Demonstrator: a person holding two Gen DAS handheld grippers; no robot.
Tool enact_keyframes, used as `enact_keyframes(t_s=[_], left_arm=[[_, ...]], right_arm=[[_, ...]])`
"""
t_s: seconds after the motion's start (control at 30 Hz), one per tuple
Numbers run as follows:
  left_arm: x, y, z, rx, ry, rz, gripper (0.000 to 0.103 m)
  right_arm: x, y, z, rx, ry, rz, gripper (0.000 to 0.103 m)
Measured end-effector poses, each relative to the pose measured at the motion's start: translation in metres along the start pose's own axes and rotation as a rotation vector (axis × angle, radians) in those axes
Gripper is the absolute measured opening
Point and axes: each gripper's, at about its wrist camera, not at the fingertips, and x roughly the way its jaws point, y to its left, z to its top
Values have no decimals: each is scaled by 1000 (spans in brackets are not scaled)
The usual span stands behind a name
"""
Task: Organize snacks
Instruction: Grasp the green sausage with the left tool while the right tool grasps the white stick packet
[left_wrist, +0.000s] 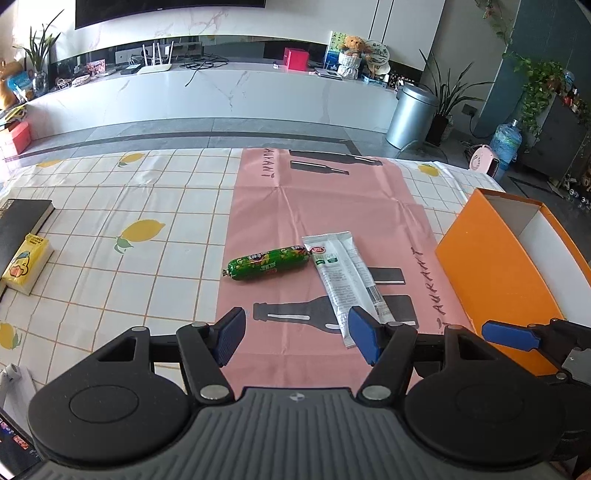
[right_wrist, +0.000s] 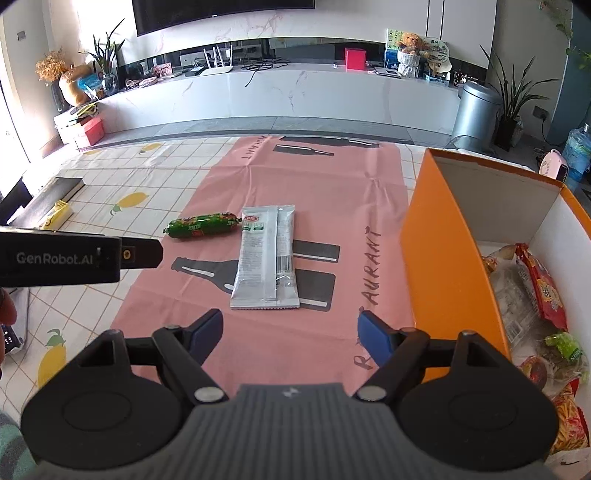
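**Two snacks on the pink mat, both grippers spread and empty**

Left gripper: fingers released, nothing between the blue pads. It hangs over the near part of the pink mat. Right gripper: likewise spread wide, holding nothing, just beside the orange box.

Green sausage: lies flat on the mat, long axis running roughly left to right, right end tipped slightly away from me. Its right tip sits right at the top corner of the silver packet (touching or only just beside, I cannot tell).

Silver packet: flat on the mat, long axis running away from me; the red-logo end points far, the crimped end points near. From the left wrist it slants, near end toward the right. There my right pad covers its near corner.

Orange box: open-topped, on the right edge of the table, well apart from the packet. Inside, from the right wrist, a heap of wrappers, red, green and clear; individual packs are hard to separate, and the frame edge cuts the box off.

Left side: yellow tissue pack resting against a black book, both partly cropped.
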Motion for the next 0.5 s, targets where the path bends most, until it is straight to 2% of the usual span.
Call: enact_keyframes(t_s=[0.27, 0.5], left_arm=[[24, 12, 11, 37, 18, 5, 75], [43, 27, 14, 62, 24, -25, 75]], right_arm=[[36, 8, 15, -28, 8, 4, 77], [66, 10, 24, -29, 25, 9, 77]])
